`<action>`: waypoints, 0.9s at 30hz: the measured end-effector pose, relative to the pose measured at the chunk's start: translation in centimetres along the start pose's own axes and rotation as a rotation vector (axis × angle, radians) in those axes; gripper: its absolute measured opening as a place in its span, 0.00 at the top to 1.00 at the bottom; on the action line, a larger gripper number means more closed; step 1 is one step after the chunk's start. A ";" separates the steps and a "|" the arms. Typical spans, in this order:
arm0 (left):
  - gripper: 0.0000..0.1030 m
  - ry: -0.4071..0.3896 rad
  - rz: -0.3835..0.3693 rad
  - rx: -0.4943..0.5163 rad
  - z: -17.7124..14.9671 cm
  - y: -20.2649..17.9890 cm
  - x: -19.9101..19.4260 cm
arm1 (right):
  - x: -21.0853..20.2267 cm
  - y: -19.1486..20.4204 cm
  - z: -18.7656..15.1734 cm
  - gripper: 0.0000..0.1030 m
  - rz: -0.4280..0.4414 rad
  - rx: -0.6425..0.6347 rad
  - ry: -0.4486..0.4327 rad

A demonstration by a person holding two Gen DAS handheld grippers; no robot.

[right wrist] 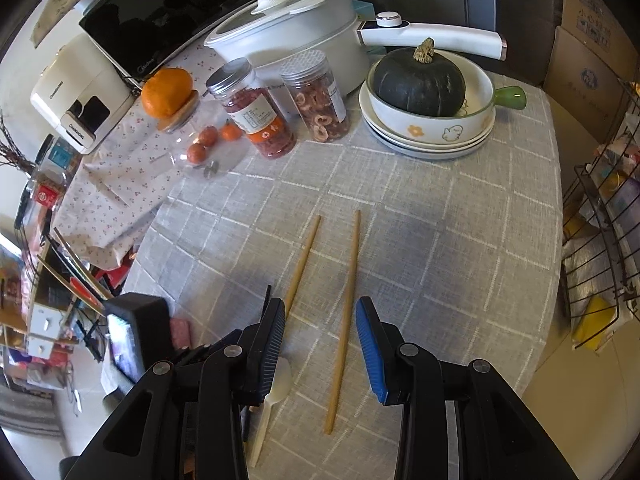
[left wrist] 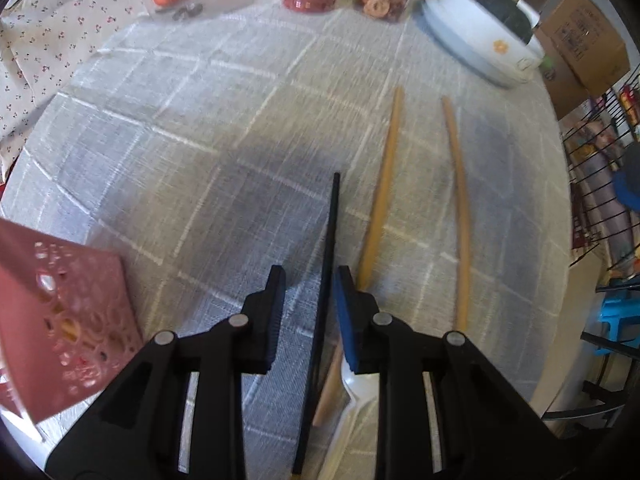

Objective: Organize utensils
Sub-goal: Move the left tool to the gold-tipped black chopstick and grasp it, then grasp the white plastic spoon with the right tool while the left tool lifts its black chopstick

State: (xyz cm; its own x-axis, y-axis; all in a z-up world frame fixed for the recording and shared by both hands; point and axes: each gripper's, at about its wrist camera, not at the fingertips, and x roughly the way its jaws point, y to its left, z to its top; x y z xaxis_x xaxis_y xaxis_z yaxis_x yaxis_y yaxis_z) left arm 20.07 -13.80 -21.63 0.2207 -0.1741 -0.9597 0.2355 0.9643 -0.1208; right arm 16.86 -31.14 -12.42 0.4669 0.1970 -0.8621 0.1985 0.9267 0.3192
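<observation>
Right wrist view: grey checked tablecloth (right wrist: 440,240) bears two wooden chopsticks (right wrist: 346,320).

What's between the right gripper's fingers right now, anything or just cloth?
In the right wrist view, one wooden chopstick lies on the checked tablecloth between the right gripper's open fingers, not touched by either pad.

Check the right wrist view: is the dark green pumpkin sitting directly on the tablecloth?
No, the pumpkin sits inside a white bowl with a green handle, stacked on plates, not on the tablecloth.
</observation>
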 end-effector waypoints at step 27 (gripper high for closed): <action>0.94 -0.353 -0.124 0.063 -1.9 0.3 -8.9 | 5.8 0.1 -0.6 0.64 0.007 0.023 0.144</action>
State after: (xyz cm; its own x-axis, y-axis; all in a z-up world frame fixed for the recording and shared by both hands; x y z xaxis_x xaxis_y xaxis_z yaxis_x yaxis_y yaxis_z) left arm 16.36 -11.57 -13.66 0.4969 -0.3570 -0.7910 0.3365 0.9194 -0.2036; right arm 19.11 -29.76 -17.63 0.3401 0.2492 -0.9067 0.2156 0.9179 0.3332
